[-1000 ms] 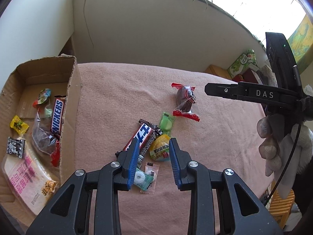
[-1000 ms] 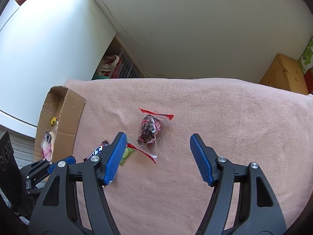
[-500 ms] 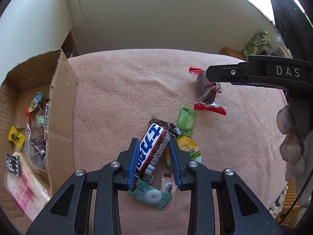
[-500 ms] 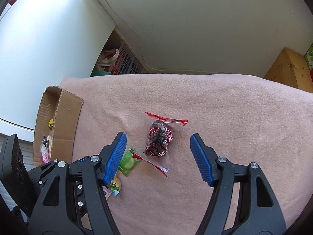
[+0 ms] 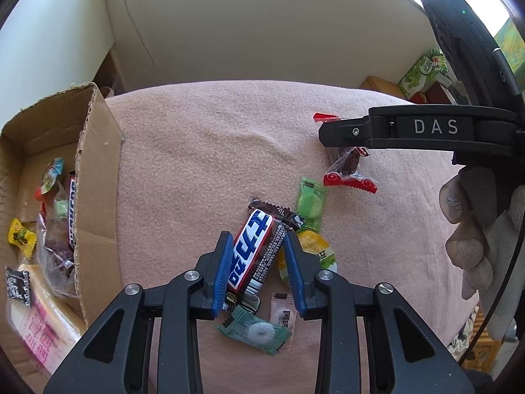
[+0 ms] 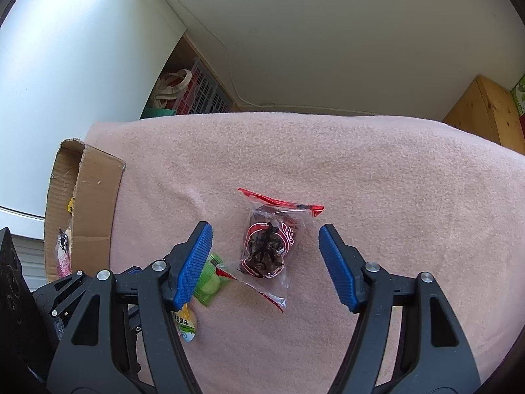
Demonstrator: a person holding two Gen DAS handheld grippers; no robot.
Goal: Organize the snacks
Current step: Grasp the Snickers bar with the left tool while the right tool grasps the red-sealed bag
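A blue and white Snickers bar (image 5: 252, 249) lies on the pink blanket (image 5: 197, 157). My left gripper (image 5: 259, 262) points down over it with a blue pad on either side; the jaws are opening and the pads stand just off the wrapper. A clear packet with red ends and dark dried fruit (image 6: 265, 249) lies between the wide-apart fingers of my right gripper (image 6: 264, 233), which is open and not touching it. In the left wrist view the same packet (image 5: 347, 167) is partly hidden by the right gripper's finger (image 5: 410, 128).
An open cardboard box (image 5: 95, 170) with several snacks stands at the left edge of the blanket. A green candy (image 5: 310, 200), a yellow jelly cup (image 5: 320, 249), a green mint packet (image 5: 257, 328) and a pink sachet (image 5: 282, 312) lie around the bar. A gloved hand (image 5: 469, 223) is at the right.
The left gripper came down and forward so the Snickers bar now sits between its jaws, which have widened a little. The right gripper sank over the red-ended packet.
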